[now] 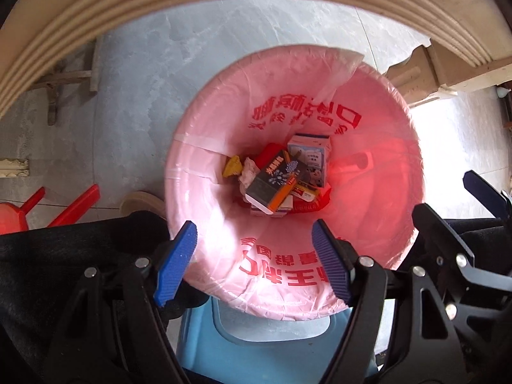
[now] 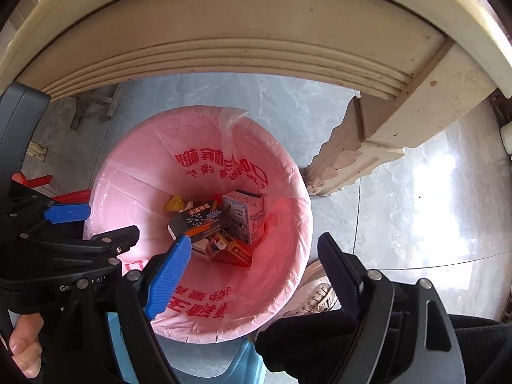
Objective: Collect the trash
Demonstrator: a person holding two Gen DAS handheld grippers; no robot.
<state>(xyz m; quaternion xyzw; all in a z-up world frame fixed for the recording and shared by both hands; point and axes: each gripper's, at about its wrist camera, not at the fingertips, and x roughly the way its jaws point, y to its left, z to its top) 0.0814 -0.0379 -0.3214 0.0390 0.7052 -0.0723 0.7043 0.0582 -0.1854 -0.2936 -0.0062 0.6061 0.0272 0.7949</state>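
Currently both grippers hang over the trash bin (image 1: 198,172), looking down into it. Left gripper (image 1: 252,262): jaws spread wide, nothing between the blue pads (image 1: 174,262). Right gripper (image 2: 256,272): jaws also spread wide, nothing held. Left gripper also shows at the left edge of the right wrist view, with a bit of the person's hand (image 2: 22,342) under it.

Bin is lined with a pink plastic bag (image 1: 368,224) with red print, folded over the rim. Trash sits at the bottom:
- dark box (image 1: 275,180) with an orange edge, on top of the pile, tilted
- white carton (image 1: 312,156) just beside it, standing against the far-right wall
- yellow wrapper (image 1: 232,166) and crumpled white paper (image 1: 248,172) at the left of the pile
- smaller boxes and red packaging (image 1: 304,204) underneath, partly hidden

Bin stands on a light blue stool (image 1: 256,352). Grey tiled floor (image 1: 160,96) around it, cream table edge (image 1: 96,16) overhead, one carved table leg (image 2: 345,160) near the bin. Red plastic item (image 1: 64,211) at far left on the floor. A pale sneaker (image 2: 315,294) is just beside the bin in the right wrist view.
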